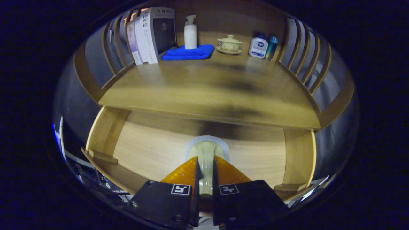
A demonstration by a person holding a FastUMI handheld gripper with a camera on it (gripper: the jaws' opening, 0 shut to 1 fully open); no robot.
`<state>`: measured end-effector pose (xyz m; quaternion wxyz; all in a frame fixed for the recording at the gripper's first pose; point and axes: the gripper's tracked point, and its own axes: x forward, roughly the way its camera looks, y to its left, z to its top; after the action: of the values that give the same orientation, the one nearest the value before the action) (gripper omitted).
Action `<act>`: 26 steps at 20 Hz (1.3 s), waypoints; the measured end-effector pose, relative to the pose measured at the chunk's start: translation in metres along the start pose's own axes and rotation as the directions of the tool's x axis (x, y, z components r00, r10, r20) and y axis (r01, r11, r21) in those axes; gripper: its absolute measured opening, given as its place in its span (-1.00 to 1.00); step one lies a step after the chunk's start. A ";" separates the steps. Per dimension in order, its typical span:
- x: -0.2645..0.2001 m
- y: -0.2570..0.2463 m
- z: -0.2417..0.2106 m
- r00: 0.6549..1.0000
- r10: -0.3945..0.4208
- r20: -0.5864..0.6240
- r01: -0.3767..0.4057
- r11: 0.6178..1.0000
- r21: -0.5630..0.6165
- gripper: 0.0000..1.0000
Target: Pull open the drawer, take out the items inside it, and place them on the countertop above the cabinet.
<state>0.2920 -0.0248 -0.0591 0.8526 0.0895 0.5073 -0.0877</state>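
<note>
1. The hand-held gripper (pixel 204 174) hovers over the open drawer (pixel 153 150), its fingers clenched on a pale, glossy object (pixel 206 153) with a white rim, seemingly a spoon or small ladle.
2. The object runs straight forward between the fingers, its long axis in line with them, its broad end just beyond the tips.
3. The desk (pixel 204 86) lies beyond and above the drawer.
4. At the desk's far end stand books (pixel 150 35), a blue cloth (pixel 188 52) under a pump bottle (pixel 190 33), and a lidded cup (pixel 229 44).
5. The next move probably means lifting forward onto the desk's bare middle.
</note>
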 end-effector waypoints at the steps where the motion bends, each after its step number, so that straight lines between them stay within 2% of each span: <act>1: -0.008 0.000 0.005 1.000 0.000 0.012 0.000 1.000 -0.002 -0.60; 7: -0.048 -0.002 0.036 0.997 -0.001 0.079 0.001 1.000 -0.001 -0.61; 10: -0.055 -0.009 0.054 0.994 -0.023 0.105 0.024 1.000 -0.006 -0.61; 13: -0.057 -0.003 0.085 0.988 -0.012 0.151 0.009 1.000 0.016 -0.61; 17: -0.042 -0.004 0.129 0.971 -0.022 0.239 0.006 0.998 0.068 -0.61; 26: 0.002 -0.008 0.169 0.956 -0.036 0.292 -0.006 0.990 0.141 -0.61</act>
<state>0.4345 -0.0739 0.0184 0.9095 0.1313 0.3680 -0.1421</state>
